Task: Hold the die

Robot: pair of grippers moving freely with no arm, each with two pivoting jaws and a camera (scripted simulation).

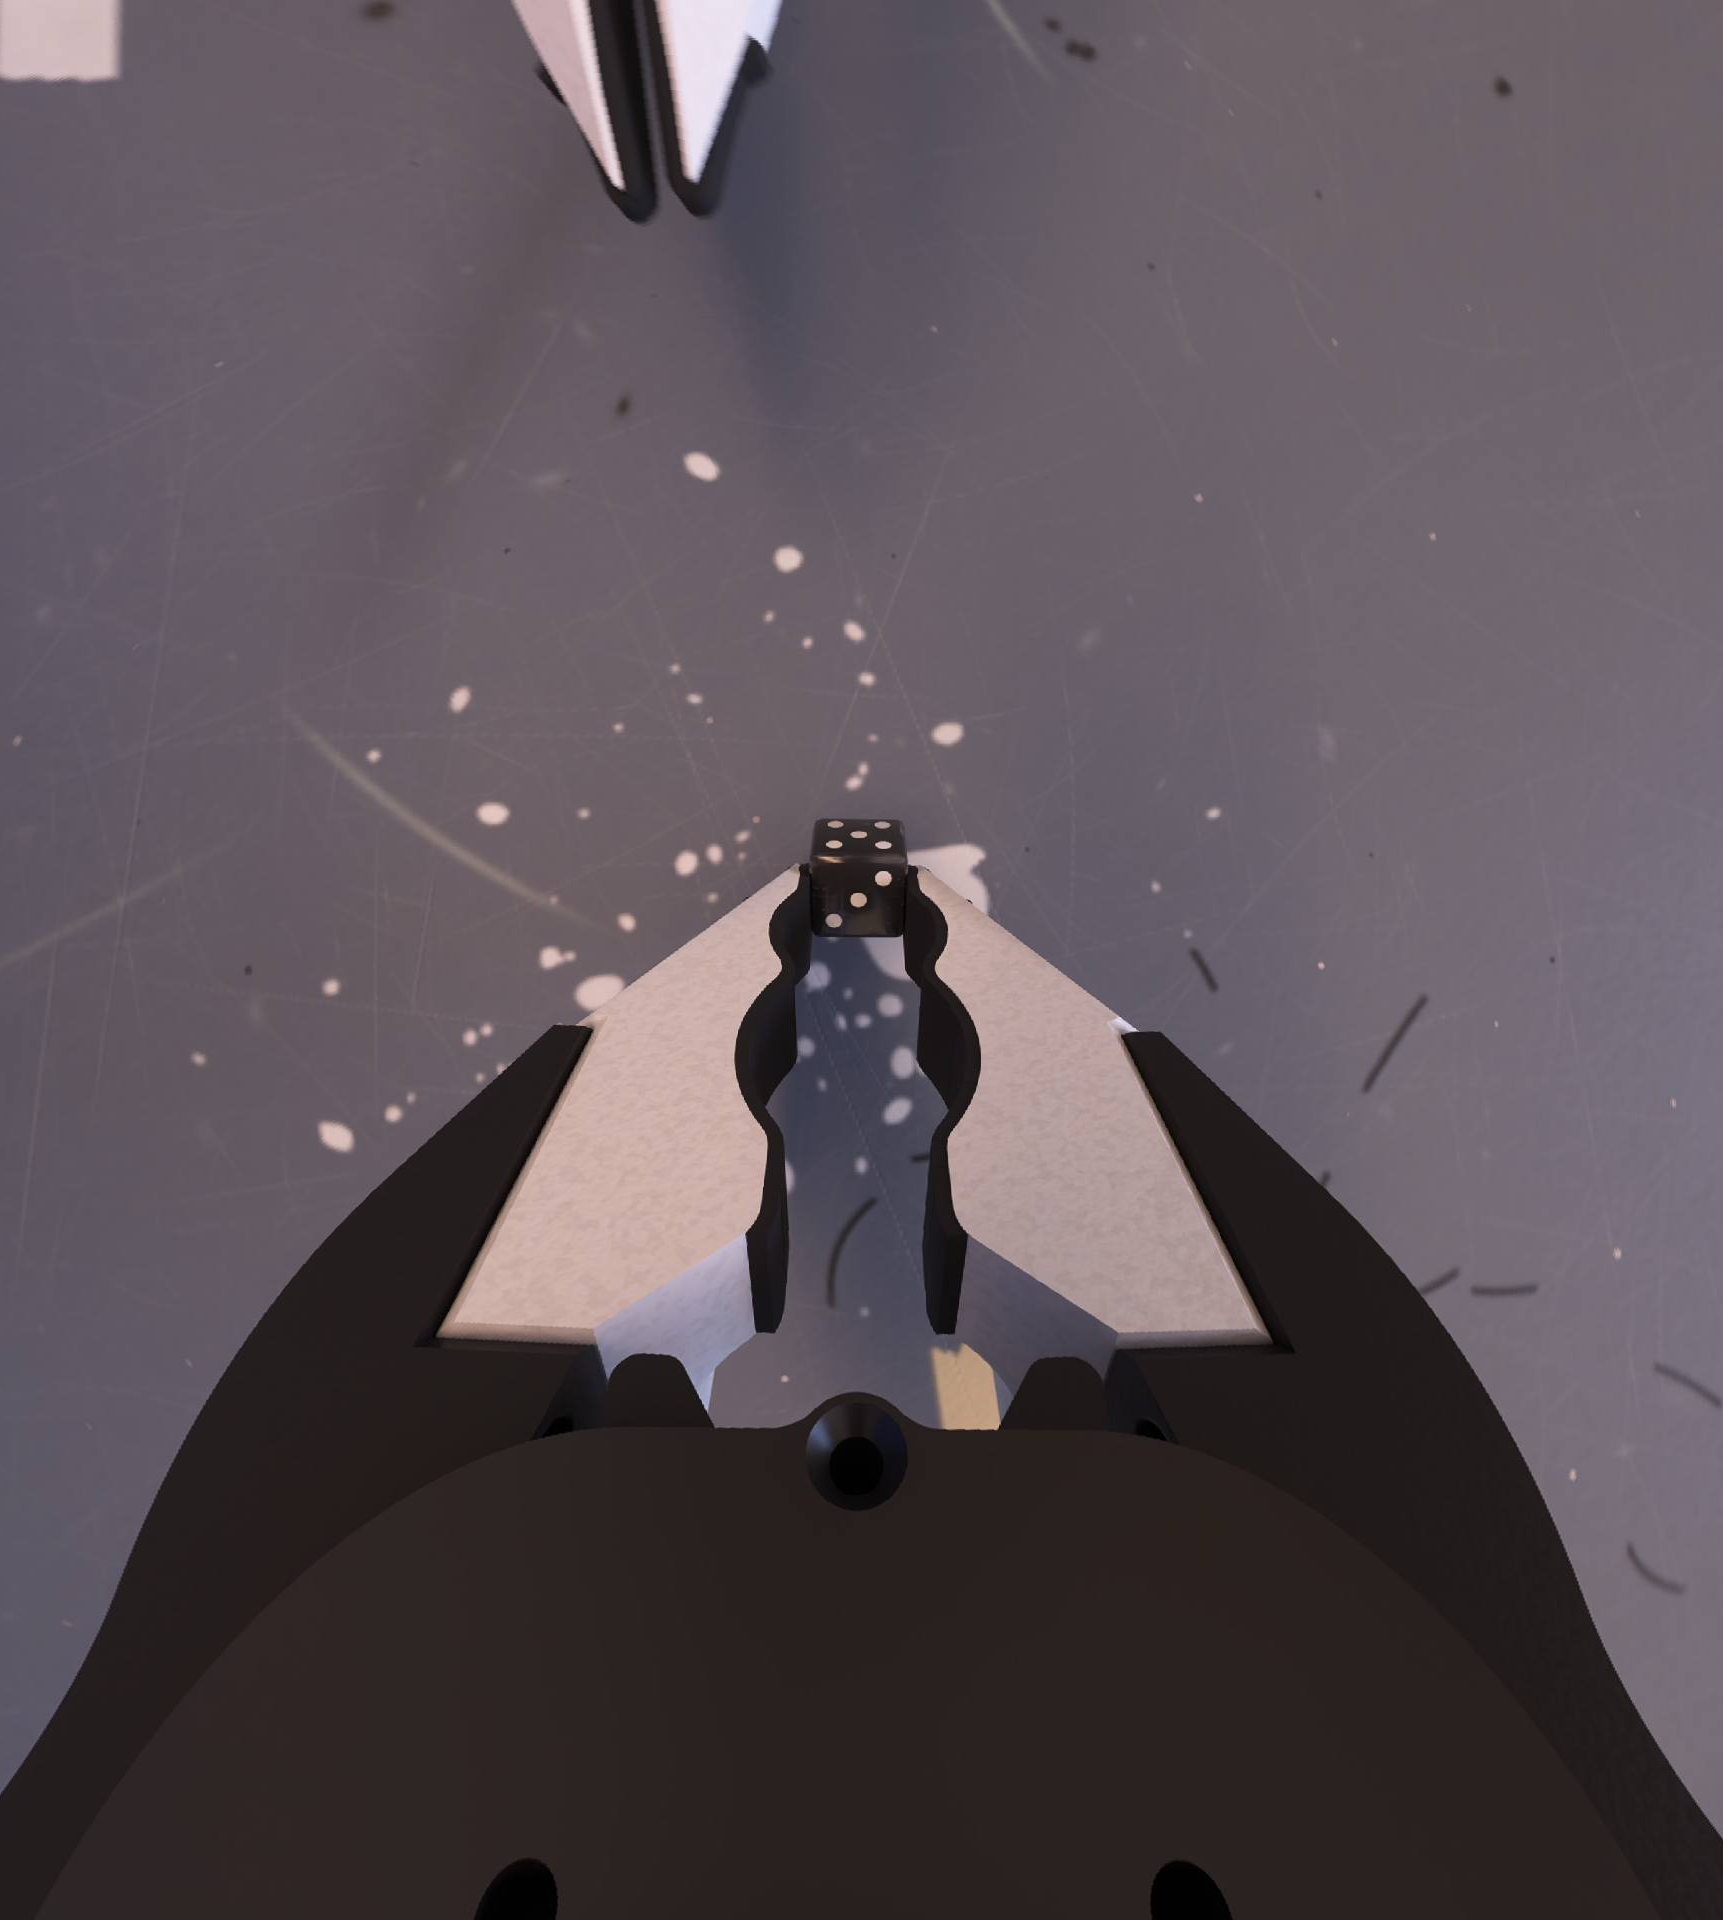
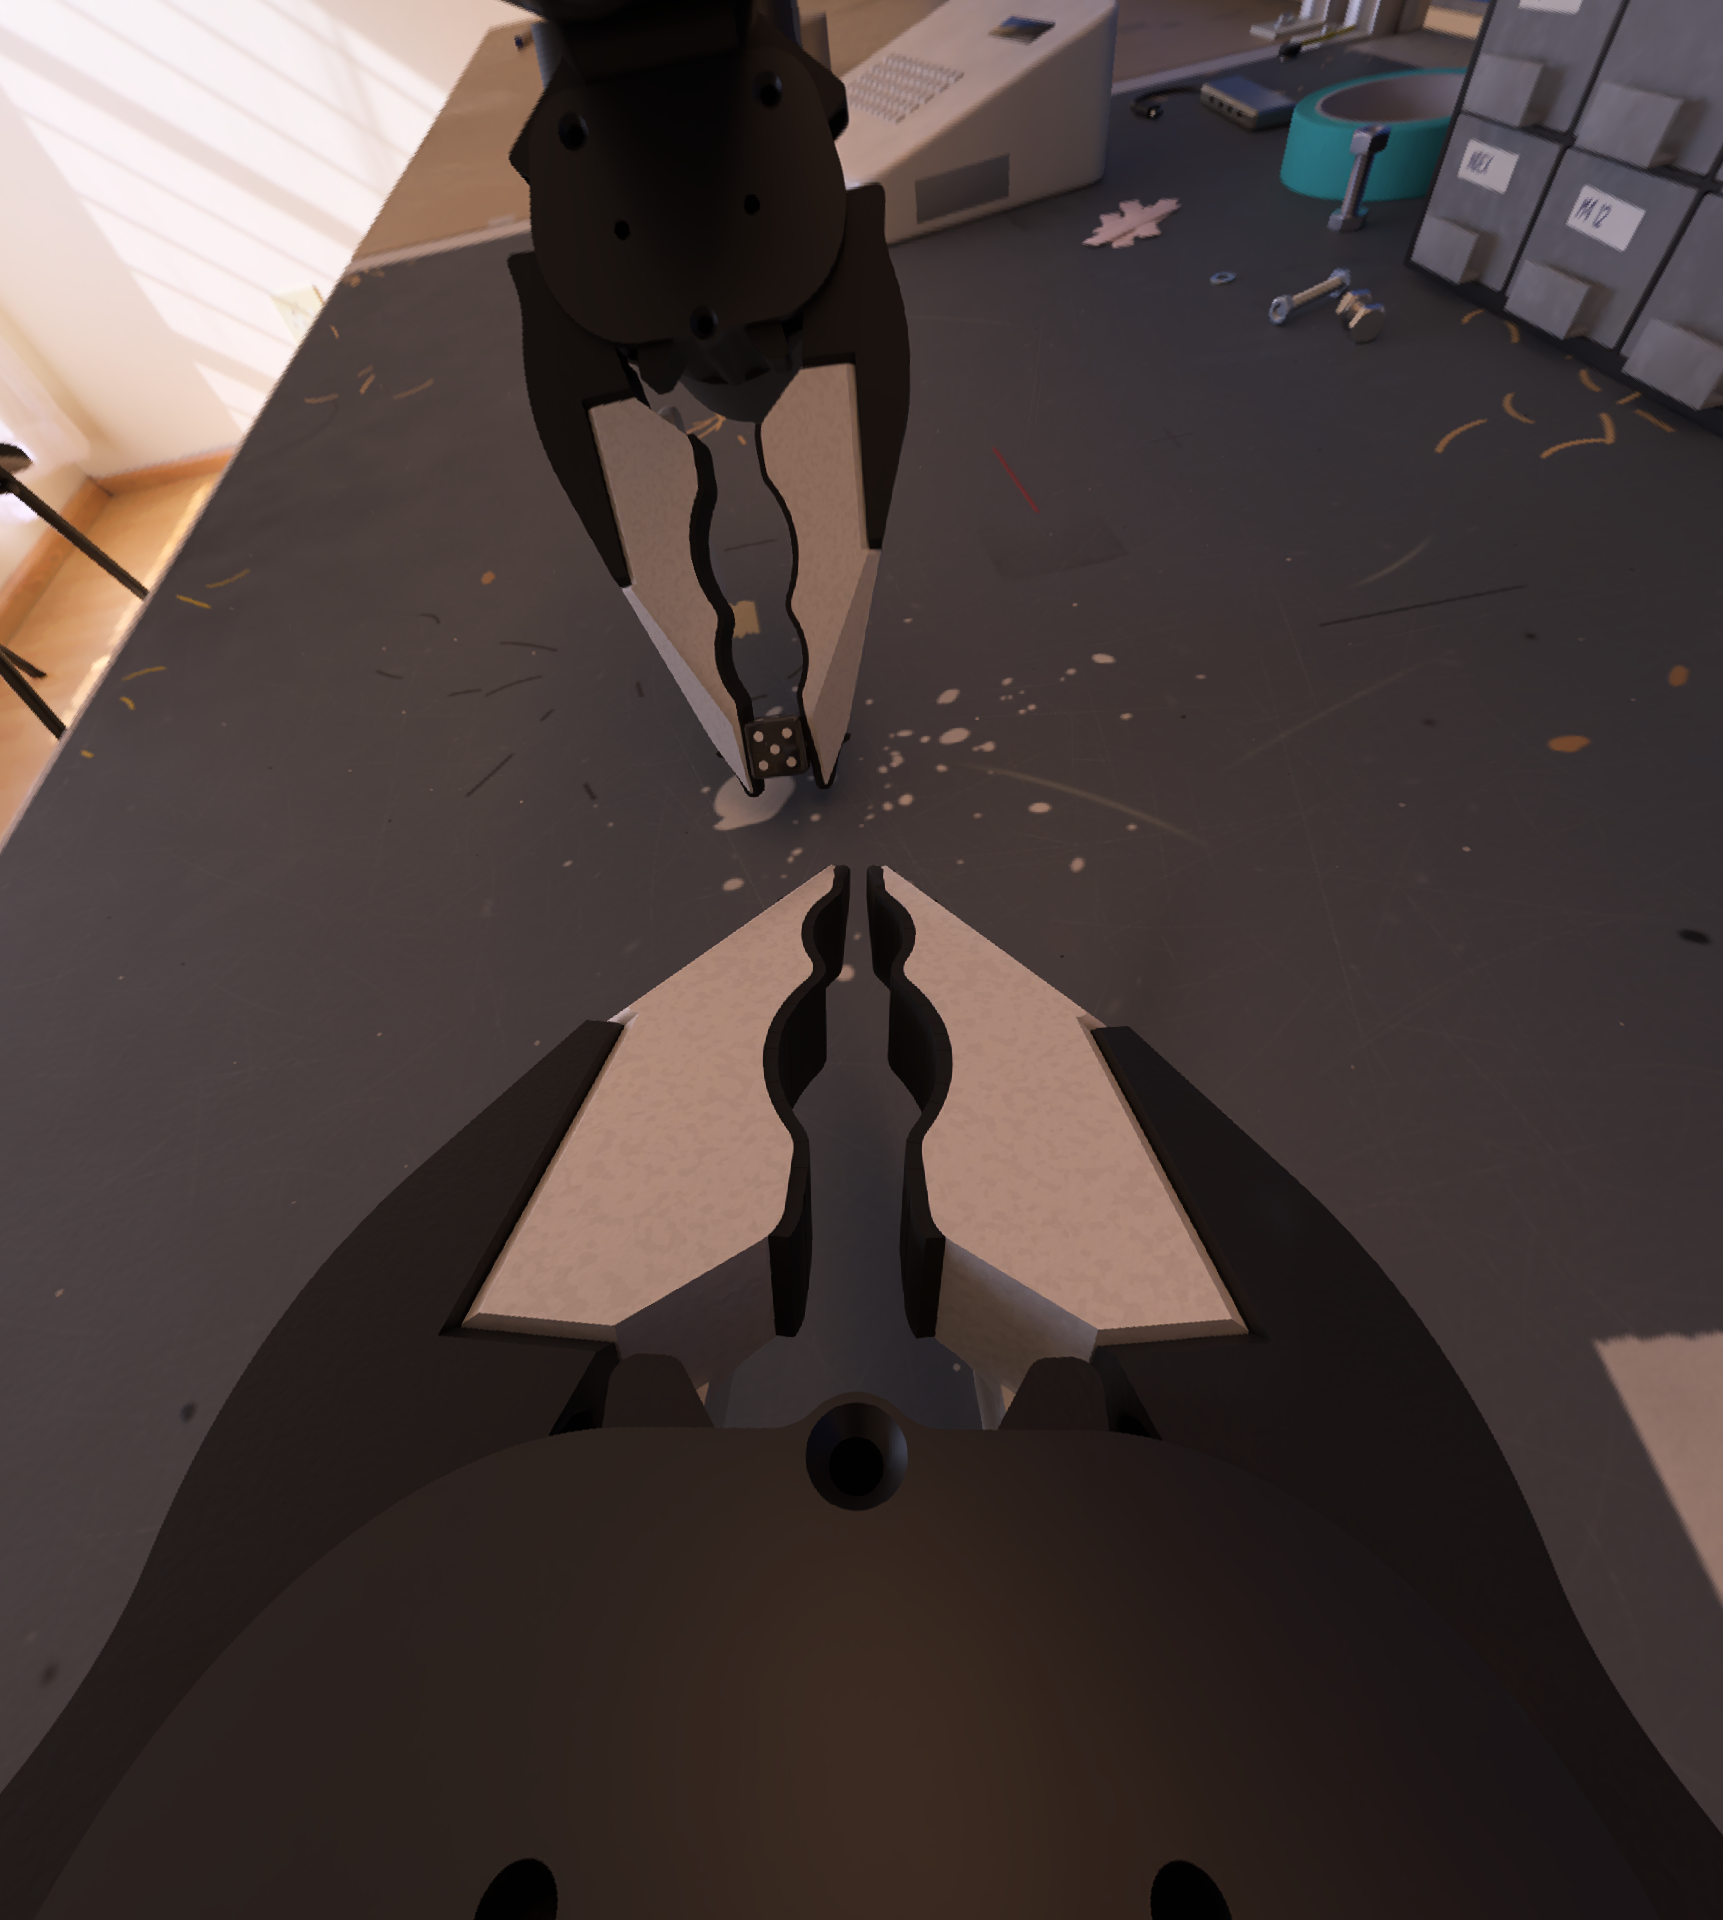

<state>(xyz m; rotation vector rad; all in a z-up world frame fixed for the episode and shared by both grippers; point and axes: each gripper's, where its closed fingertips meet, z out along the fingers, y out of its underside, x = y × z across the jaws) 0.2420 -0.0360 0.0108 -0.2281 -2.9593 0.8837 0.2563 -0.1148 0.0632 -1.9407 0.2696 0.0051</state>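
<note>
- Right now the die (image 1: 858, 879) sits pinched at the fingertips of the left gripper (image 1: 858, 894), low over the dark table (image 1: 1356, 623) (whether it touches is unclear).
- Judged: keep the squeeze steady and level, since the hold is only at the tips.
- Idle, the right gripper (image 2: 858, 871) has its fingers nearly together, holding nothing.
- Count: 1 die, 2 grippers.
</note>
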